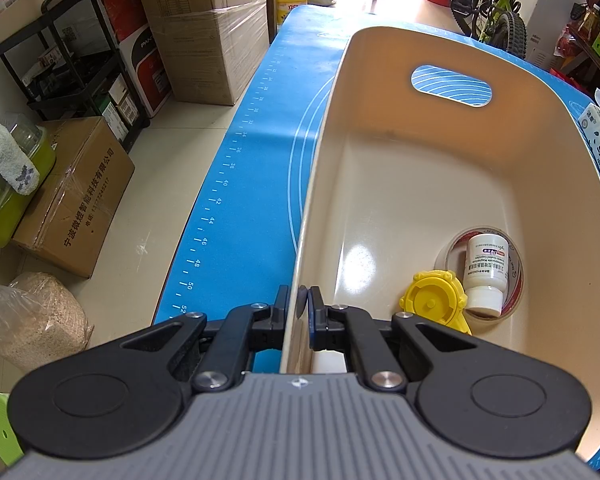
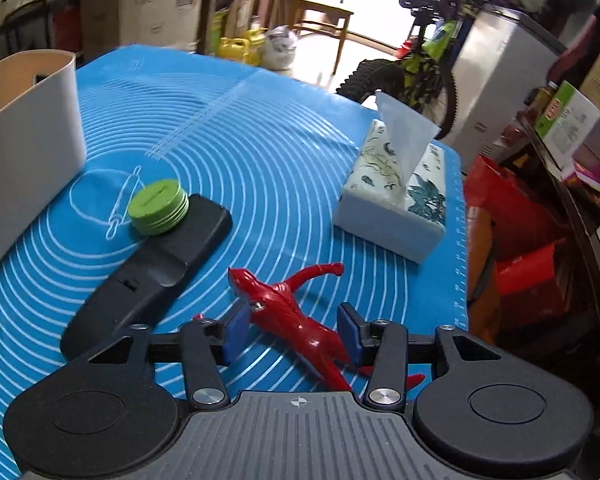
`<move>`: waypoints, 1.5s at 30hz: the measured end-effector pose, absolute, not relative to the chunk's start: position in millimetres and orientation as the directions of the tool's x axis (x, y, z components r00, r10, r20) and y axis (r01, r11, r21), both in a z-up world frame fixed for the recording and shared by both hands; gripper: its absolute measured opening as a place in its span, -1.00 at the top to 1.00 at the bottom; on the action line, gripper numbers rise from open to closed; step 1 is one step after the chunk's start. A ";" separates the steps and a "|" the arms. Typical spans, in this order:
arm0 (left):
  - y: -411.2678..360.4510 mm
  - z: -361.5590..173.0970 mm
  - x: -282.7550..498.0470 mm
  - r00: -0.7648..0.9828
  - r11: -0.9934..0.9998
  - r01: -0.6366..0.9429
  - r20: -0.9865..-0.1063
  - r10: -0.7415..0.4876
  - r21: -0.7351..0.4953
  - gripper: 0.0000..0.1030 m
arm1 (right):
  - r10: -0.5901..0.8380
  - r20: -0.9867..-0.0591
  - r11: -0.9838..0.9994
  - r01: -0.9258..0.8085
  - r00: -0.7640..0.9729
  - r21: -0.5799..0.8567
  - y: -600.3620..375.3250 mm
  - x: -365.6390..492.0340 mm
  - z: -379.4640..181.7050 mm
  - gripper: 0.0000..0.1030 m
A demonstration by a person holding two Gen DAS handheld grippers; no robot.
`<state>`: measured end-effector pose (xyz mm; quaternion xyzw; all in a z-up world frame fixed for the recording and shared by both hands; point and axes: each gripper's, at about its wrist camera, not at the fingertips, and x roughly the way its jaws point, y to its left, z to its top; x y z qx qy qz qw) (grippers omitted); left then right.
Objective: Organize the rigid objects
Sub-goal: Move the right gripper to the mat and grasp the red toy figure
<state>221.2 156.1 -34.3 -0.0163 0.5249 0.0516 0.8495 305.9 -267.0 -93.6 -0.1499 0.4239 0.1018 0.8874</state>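
Your right gripper (image 2: 296, 330) straddles the glossy red plastic figurine (image 2: 296, 316), fingers wide, its long axis running 11 to 5 o'clock. Your left gripper (image 1: 299, 304) pinches the beige plastic bin (image 1: 380, 208) wall.

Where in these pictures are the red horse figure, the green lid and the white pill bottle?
red horse figure (image 2: 296, 312): right wrist view, on its body between the open tool's fingers.
green lid (image 2: 158, 206): right wrist view, on its flat top.
white pill bottle (image 1: 486, 264): left wrist view, on its label, inside the bin.

Open mat (image 2: 284, 152) lies between the bin (image 2: 32, 120), black case (image 2: 152, 276) and tissue box (image 2: 396, 196).
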 end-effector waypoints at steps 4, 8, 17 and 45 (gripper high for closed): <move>156.1 -34.3 221.2 0.444 0.994 -0.105 -0.893 0.071 0.026 0.81 | 0.086 -0.804 0.915 -0.365 0.588 -0.169 -271.1 306.9 -96.0 -0.19; 156.3 -34.2 221.2 0.444 0.994 -0.104 -0.893 0.072 0.028 0.81 | 0.090 -0.817 0.905 -0.389 0.570 -0.172 -277.3 305.1 -97.4 -0.19; 157.4 -34.1 220.8 0.444 0.994 -0.103 -0.893 0.074 0.032 0.80 | 0.058 -0.814 0.915 -0.356 0.578 -0.187 -280.8 315.3 -112.8 -0.19; 156.2 -35.2 219.7 0.442 0.994 -0.102 -0.893 0.080 0.039 0.80 | 0.043 -0.736 0.928 -0.300 0.676 -0.221 -247.7 306.4 -97.5 0.32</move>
